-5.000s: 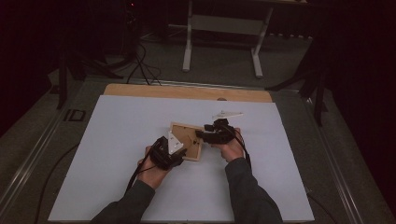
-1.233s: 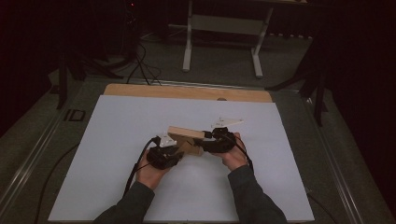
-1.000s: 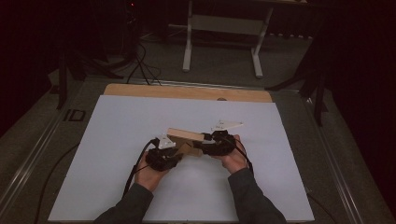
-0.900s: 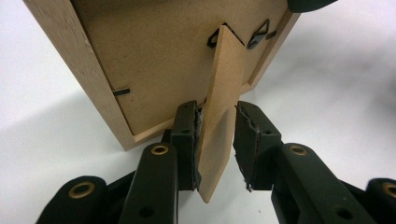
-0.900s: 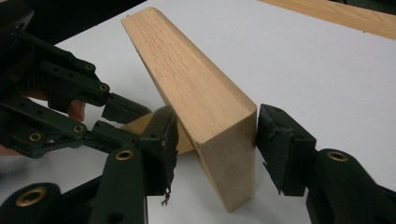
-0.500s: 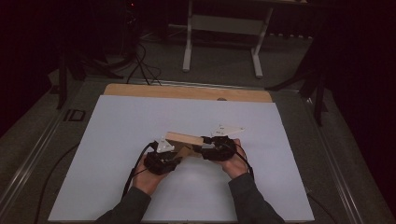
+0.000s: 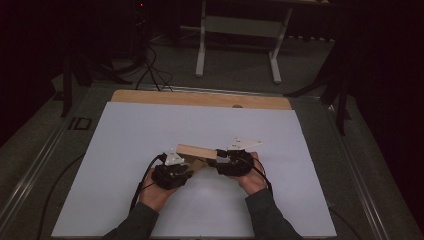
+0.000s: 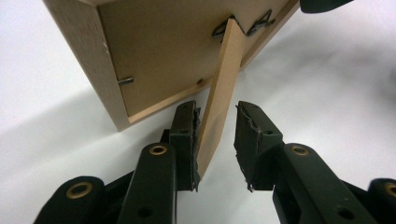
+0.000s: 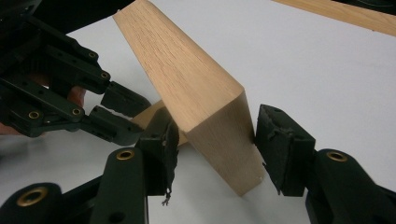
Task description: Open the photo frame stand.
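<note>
A light wooden picture frame (image 7: 196, 150) stands tilted on its edge on the white sheet, between my two grippers. My right gripper (image 9: 217, 121) is shut on the frame's thick end (image 9: 187, 84), one pad on each face. The frame's brown back panel (image 8: 163, 51) faces my left gripper (image 8: 215, 112). A thin hinged stand leg (image 8: 222, 88) hangs from that panel down between the left jaws. It touches one pad (image 8: 184, 135), and there is a gap to the other pad, so this gripper is open. In the high view the left gripper (image 7: 192, 167) is at the frame's near left and the right gripper (image 7: 218, 157) at its right end.
The white sheet (image 7: 150, 125) covers most of the table, with a strip of wooden board (image 7: 200, 98) bare along the far edge. Beyond the table, the legs of a stand (image 7: 202, 40) rise from the dark floor, with cables (image 7: 150, 65) beside them.
Five seconds ago the frame lay flat on the sheet; now it stands tilted on edge between the grippers. Over the last second both hands drifted slightly toward the near side.
</note>
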Demonstrator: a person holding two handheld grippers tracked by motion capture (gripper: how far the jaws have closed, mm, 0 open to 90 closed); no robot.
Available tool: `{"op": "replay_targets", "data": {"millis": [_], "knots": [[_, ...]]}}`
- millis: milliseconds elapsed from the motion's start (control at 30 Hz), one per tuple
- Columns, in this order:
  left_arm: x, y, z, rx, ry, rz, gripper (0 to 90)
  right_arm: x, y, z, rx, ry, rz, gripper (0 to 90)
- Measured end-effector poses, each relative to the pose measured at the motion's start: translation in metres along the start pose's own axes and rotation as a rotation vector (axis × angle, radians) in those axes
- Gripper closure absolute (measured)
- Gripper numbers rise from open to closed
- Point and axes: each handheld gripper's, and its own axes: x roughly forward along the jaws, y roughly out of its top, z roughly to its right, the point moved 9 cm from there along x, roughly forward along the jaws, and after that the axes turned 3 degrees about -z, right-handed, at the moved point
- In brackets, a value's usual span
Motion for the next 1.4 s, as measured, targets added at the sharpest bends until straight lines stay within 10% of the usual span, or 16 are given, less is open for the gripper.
{"op": "replay_targets", "data": {"millis": [1400], "knots": [[-0.008,-0.007,-0.002,-0.039,-0.033,0.003,62.6,-0.005,-0.007,-0.012,-0.078,0.012,-0.029,39.9]]}}
